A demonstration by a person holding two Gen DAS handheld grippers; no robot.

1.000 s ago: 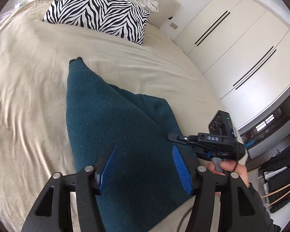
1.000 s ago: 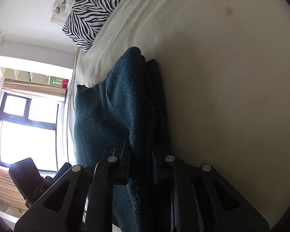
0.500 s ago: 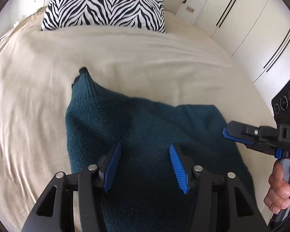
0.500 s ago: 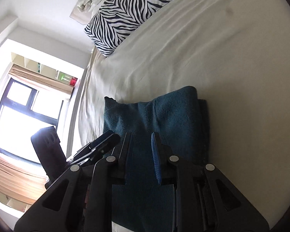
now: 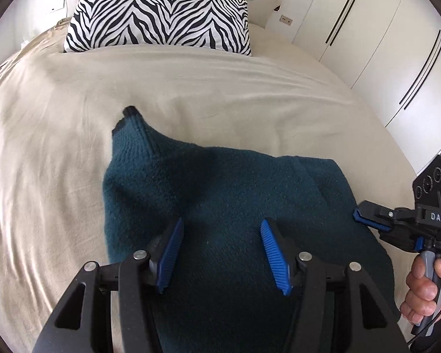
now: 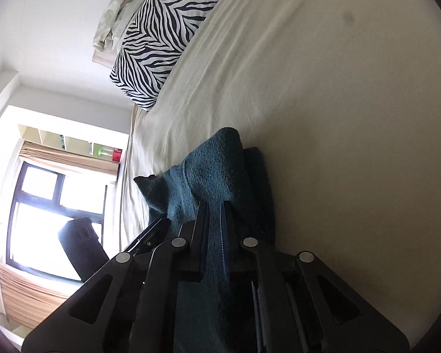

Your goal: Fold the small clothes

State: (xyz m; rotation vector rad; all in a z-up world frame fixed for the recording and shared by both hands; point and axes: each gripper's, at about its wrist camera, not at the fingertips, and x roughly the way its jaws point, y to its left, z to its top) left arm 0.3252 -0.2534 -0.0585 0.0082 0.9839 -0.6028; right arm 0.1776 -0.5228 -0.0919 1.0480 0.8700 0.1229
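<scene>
Teal knit, the sweater (image 5: 220, 194) lies partly folded on our beige bed (image 5: 220, 88), below the zebra pillow (image 5: 158, 14). Our left gripper (image 5: 220, 247) hovers over it, jaws spread and empty. Our right gripper (image 6: 214, 214) has just been closing and pinches a raised fold at the sweater's right edge.

The sweater (image 5: 220, 194) is spread on the bed (image 5: 58, 123) at lower centre; the pillow (image 5: 158, 14) is set behind it at the top; wardrobe doors (image 5: 397, 47) are seen upper right.
</scene>
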